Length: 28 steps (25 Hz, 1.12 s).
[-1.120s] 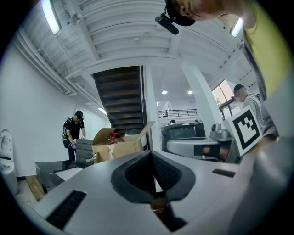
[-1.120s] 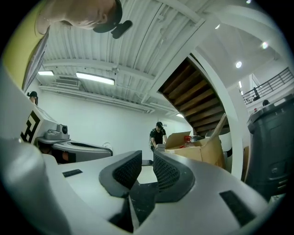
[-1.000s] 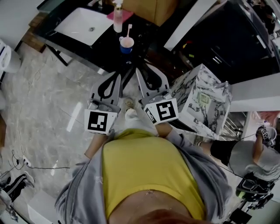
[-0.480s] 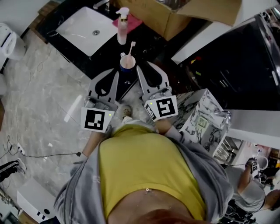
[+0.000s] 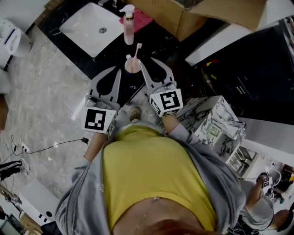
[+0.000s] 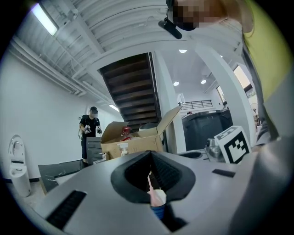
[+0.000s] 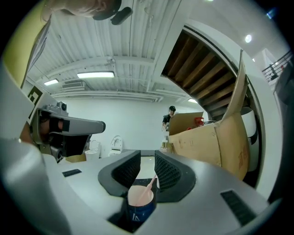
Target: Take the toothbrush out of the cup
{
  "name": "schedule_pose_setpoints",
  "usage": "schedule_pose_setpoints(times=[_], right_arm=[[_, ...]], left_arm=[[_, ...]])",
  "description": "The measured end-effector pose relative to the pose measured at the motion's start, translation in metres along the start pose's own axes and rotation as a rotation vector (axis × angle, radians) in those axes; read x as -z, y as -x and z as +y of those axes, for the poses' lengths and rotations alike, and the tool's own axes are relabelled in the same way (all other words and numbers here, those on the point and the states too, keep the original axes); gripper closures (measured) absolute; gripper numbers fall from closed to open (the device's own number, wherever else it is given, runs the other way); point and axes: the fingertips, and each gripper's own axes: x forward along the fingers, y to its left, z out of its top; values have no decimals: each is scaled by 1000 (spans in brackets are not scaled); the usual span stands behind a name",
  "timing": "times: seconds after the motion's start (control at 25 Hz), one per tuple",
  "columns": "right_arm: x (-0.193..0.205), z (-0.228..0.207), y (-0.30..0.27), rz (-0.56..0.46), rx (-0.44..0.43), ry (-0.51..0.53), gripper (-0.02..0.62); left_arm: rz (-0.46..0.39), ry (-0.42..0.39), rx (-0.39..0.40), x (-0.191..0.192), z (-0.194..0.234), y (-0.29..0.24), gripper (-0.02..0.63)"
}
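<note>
A blue cup [image 5: 132, 65] with a pink inside stands on the black counter [image 5: 110, 50], and a pink toothbrush [image 5: 137, 49] leans out of it. My left gripper [image 5: 115, 69] is just left of the cup with its tips together. My right gripper [image 5: 153, 62] is just right of it; its jaws are opening and hold nothing. In the right gripper view the cup [image 7: 140, 204] and toothbrush [image 7: 149, 186] sit low ahead, seen through the gap of that gripper [image 7: 147, 158]. The left gripper [image 6: 150, 153] frames the cup [image 6: 157, 206] too.
A white sink [image 5: 92, 27], a pink pump bottle [image 5: 128, 27] and a pink cloth [image 5: 140, 20] lie beyond the cup. A cardboard box [image 5: 202, 13] stands at the back right, a marble-patterned box [image 5: 216, 124] to my right. A person in black [image 6: 89, 131] stands far off.
Both grippers have moved forward to the counter, and the cup now sits between their tips. The right jaws stand a little wider than before.
</note>
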Motion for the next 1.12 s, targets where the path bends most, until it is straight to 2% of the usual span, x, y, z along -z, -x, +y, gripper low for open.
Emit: schedule_pose_setpoints(times=[0.28, 0.68, 0.84, 1.12], right_arm=[[41, -2, -31, 99, -28, -38, 474], [91, -13, -65, 260, -42, -234, 463], [98, -16, -75, 277, -50, -316, 476], [96, -15, -81, 279, -64, -342, 538]], left_arm=[[12, 4, 43, 8, 1, -13, 604], [56, 12, 108, 16, 15, -28, 604], [60, 17, 110, 18, 26, -28, 604], [57, 18, 105, 21, 41, -29, 604]])
